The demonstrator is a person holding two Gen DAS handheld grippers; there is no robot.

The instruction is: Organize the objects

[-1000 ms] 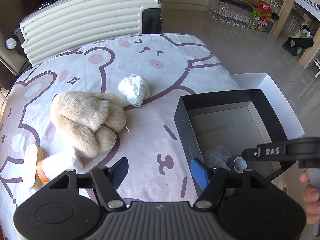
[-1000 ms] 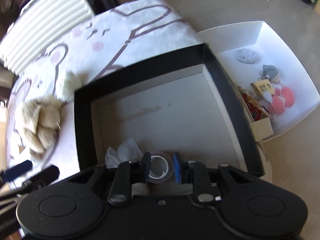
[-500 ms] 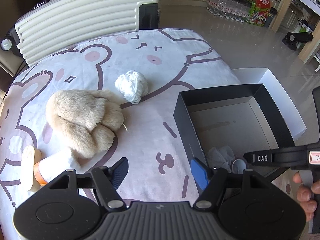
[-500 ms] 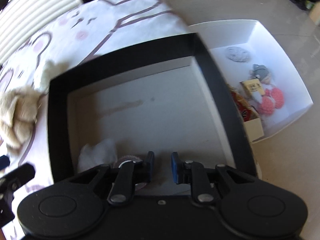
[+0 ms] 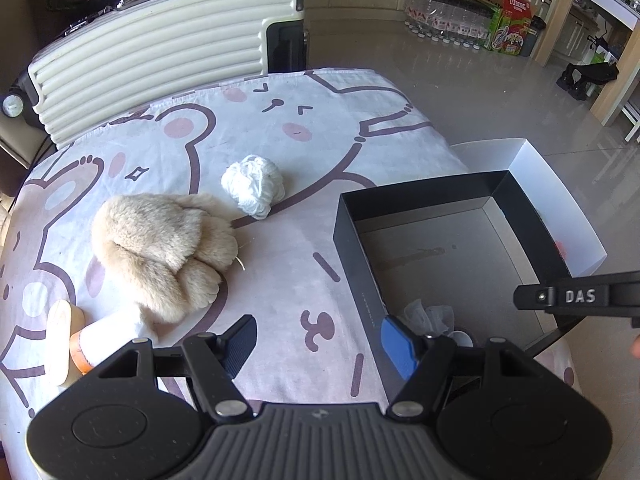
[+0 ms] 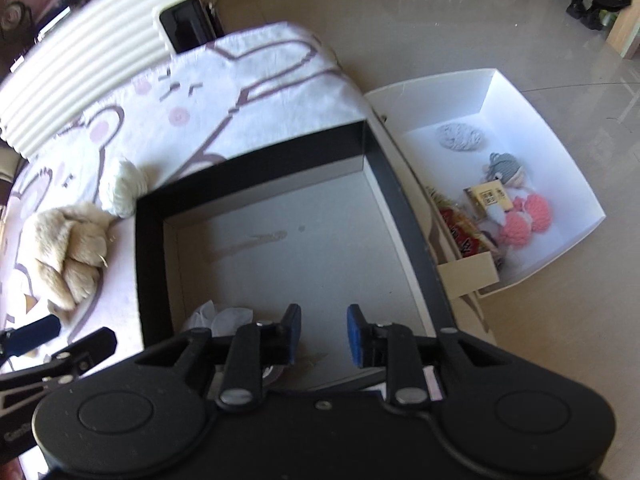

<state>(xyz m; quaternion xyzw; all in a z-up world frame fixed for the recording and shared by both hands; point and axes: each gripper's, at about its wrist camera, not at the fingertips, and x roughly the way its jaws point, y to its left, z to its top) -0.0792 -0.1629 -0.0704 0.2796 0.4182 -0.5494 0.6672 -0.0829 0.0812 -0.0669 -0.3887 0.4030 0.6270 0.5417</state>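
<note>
Black card walls mark the black box (image 5: 420, 204) as our collecting place, and from the left wrist view it sits at the near right corner of the counter (image 5: 280, 128), within easy reach of both hands. Our left gripper (image 5: 318, 344) hovers over the cartoon-printed cloth with its fingers (image 5: 396, 344) well apart and nothing between them, we judge so that it is ready for the next pick. The beige plush toy (image 5: 160, 248) lies just ahead and to the left, with the white yarn ball (image 5: 254, 184) close behind it and a white plush piece with an orange band (image 5: 80, 346) at the near left edge; all three lie outside the box. A crumpled clear wrapper (image 5: 430, 314) rests in the box's near corner. A cream suitcase (image 5: 160, 52) stands behind the counter.

From the right wrist view, our right gripper (image 6: 323, 334) hangs above the box's near edge; its jaws have just been opening, and the fingers (image 6: 356, 336) stand a little apart with nothing between them. A tape roll (image 6: 272, 374) peeks out low beside the left finger, inside the box next to the wrapper, so we judge it delivered. Beside the counter, lower down, the white box (image 6: 560, 152) holds small knitted toys (image 6: 524, 216) and packets.
</note>
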